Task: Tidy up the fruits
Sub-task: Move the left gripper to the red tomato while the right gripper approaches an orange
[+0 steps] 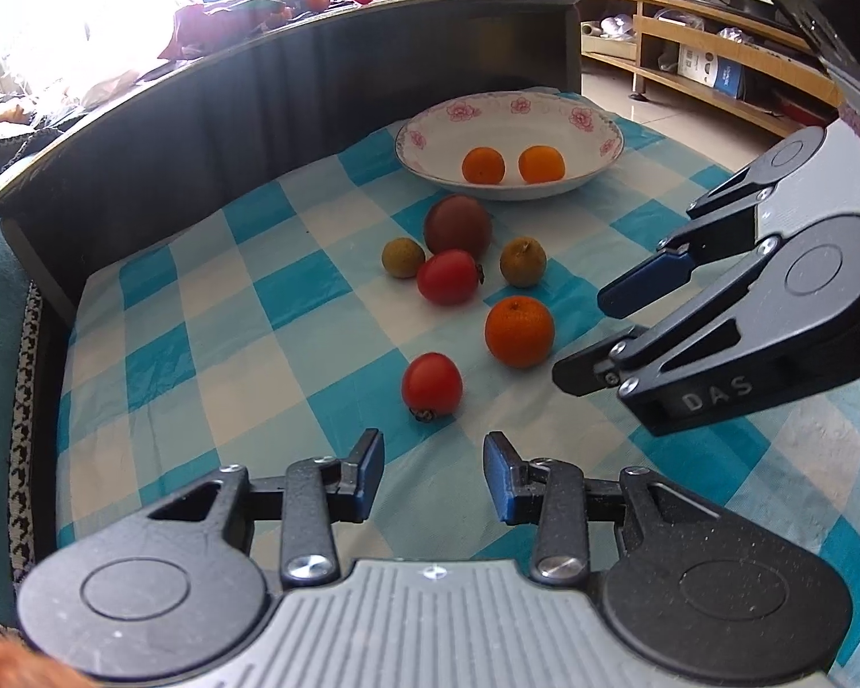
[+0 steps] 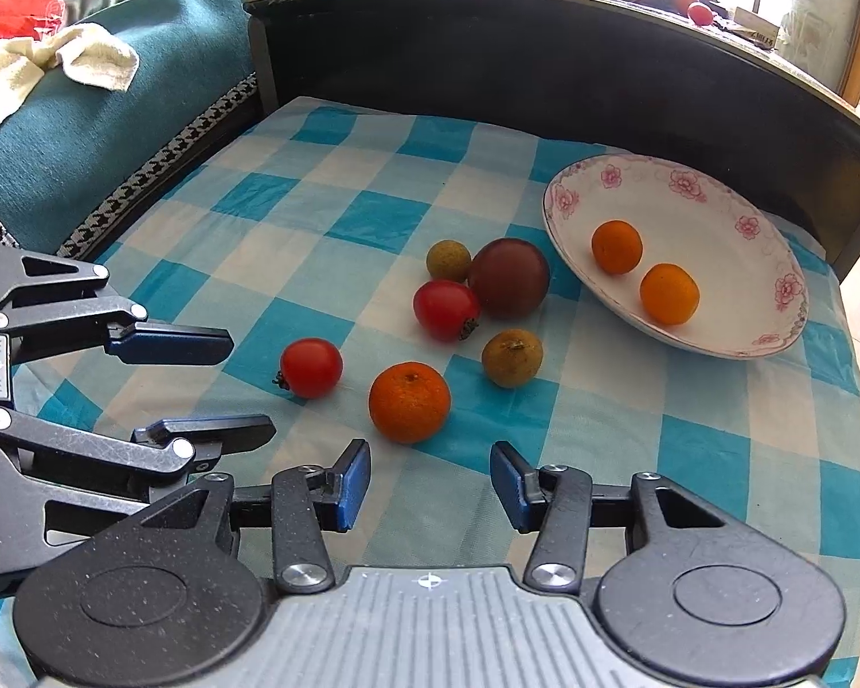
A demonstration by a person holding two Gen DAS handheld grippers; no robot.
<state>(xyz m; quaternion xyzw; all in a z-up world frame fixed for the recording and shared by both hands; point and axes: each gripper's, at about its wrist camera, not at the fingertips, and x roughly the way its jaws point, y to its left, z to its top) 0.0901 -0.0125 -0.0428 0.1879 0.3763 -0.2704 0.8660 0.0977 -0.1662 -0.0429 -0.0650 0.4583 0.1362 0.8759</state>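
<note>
The left gripper hung over the blue-and-white checked cloth with its jaws spread and nothing between the blue pads. Just ahead of its tips lay a small red tomato, stem end toward the gripper. A little farther ahead and to the right sat a loose orange. Beyond these, a second tomato touched a large dark reddish-purple fruit, with a small brownish-green fruit to their left and another brownish fruit to their right. Farthest ahead stood a white bowl with pink flowers on its rim, holding two oranges side by side. The right gripper was also parted and empty, and it hung beside the left one, whose fingers came in from the left of the right camera's view. The loose orange lay just ahead of the right gripper's tips, slightly left of centre. The near tomato lay farther left, and the bowl sat ahead and to the right. A dark curved board rose behind the cloth, and a teal blanket lay off to the left of it.
</note>
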